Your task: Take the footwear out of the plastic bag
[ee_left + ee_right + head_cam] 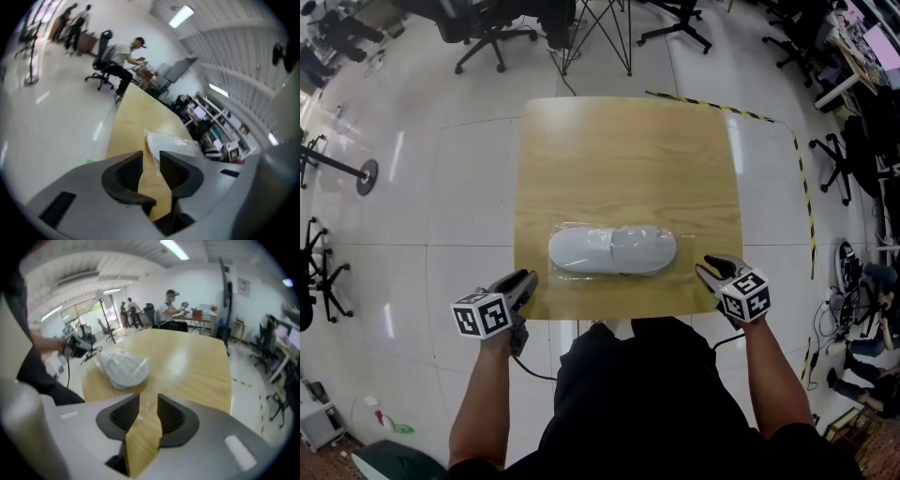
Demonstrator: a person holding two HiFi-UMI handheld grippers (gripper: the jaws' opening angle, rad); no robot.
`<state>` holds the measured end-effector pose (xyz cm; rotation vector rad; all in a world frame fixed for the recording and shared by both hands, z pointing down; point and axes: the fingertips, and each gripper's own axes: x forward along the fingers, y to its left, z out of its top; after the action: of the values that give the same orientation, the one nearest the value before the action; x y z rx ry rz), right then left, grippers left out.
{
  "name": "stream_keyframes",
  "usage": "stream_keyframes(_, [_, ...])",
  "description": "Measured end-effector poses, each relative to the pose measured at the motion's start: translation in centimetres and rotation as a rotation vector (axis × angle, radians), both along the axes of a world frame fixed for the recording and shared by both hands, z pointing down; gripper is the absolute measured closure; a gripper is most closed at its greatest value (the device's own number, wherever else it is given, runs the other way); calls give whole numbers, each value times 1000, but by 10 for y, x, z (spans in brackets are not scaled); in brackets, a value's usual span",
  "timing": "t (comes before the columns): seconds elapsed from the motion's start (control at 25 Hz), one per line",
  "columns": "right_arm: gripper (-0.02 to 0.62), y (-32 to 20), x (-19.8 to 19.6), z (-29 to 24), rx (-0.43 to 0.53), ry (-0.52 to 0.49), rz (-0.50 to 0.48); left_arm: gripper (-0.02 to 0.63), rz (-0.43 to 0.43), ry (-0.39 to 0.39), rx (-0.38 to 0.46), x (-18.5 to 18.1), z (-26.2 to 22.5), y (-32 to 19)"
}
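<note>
Nearest the viewer, the left tool [523, 281] and right tool [712, 270] are held at the front edge of the bench [628, 159], each with jaws spread and nothing between them. Between the tools, a pair of white slippers [612, 249] lies flat, enclosed in a clear plastic bag [565, 228]. The slippers are judged light and soft, the film thin and slippery. A loose bag corner is best pinched, and a slipper edge then gripped.
</note>
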<state>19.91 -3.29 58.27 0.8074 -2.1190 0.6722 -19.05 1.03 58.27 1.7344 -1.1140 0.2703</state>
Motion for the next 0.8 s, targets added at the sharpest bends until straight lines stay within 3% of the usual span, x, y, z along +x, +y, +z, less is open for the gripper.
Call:
stream_keyframes(0.08, [491,-14,-7,-2,-80,-179,160,492,145,-110,-11,9,9,-8])
stream_keyframes(0.12, [502,-19,-12,0,-122,-256,221,491,178,-108,-30,15,14,-11])
stream_keyframes(0.2, [525,-26,-18,6,-184,-349,301,492,162,-60,-50,23,20,-21])
stream_keyframes(0.32, [537,-32,-21,15,-212,-379,348,533,123,-69,-86,23,33,-27])
stream_keyframes(0.48, [548,-38,-23,14,-213,-403,354,548,200,-181,-122,24,48,-23])
stream_keyframes(0.8, [549,-41,-39,14,-257,-414,301,588,333,-352,-90,32,47,-23])
